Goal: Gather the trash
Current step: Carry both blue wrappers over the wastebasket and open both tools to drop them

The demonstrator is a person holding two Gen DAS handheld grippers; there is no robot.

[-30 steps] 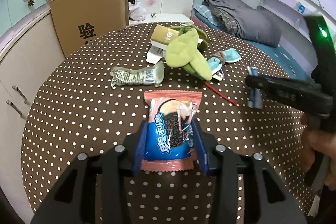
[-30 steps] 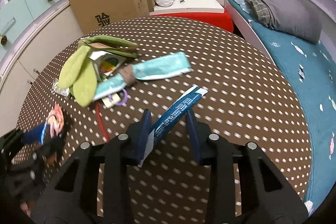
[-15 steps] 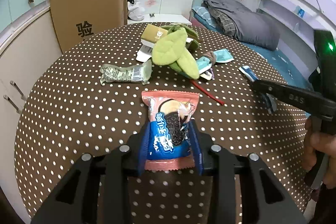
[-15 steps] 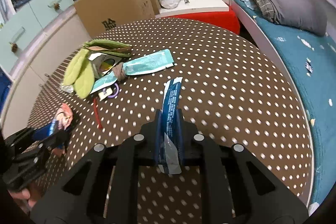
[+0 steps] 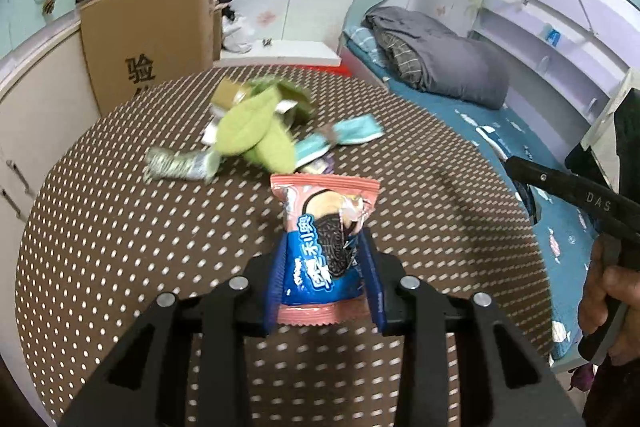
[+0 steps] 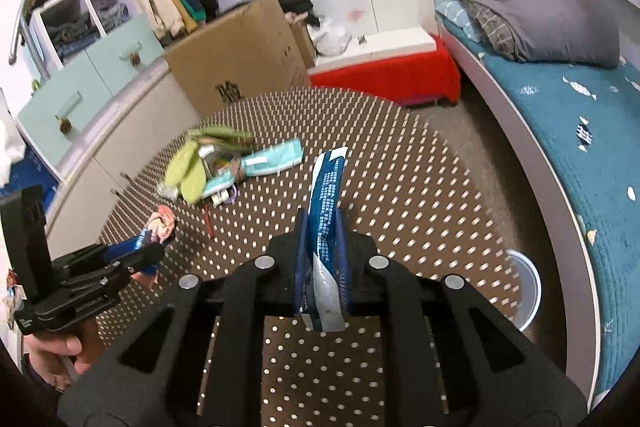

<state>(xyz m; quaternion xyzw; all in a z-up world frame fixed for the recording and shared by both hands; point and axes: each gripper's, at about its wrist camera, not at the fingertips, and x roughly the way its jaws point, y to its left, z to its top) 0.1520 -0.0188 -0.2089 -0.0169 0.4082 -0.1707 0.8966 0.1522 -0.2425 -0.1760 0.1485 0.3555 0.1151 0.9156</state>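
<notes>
Both jaws gripping trash above the dotted bench (image 5: 100,219).
Left gripper (image 5: 325,275) clamps the cookie packet (image 5: 322,247); right gripper (image 6: 322,247) is closed on the blue wrapper (image 6: 326,203). Pile (image 5: 260,135) ahead of the jaws is motion-blurred. Cardboard box (image 5: 152,39), bed (image 6: 592,147) beyond.

Both views are evenly and fairly brightly lit by soft indoor light, with no single source in sight and no harsh glare. Shadows are faint. The fisheye lenses bend the room strongly, curving walls and the blue-covered bed (image 6: 576,131) and leaving black vignetted corners. Motion blur smears the round brown white-dotted tablecloth (image 5: 120,211) and the heap of green and teal wrappers (image 5: 260,131), while the pink-and-blue cookie packet (image 5: 326,247) and the narrow blue-and-white sachet (image 6: 326,211) close to the lenses stay sharp.
</notes>
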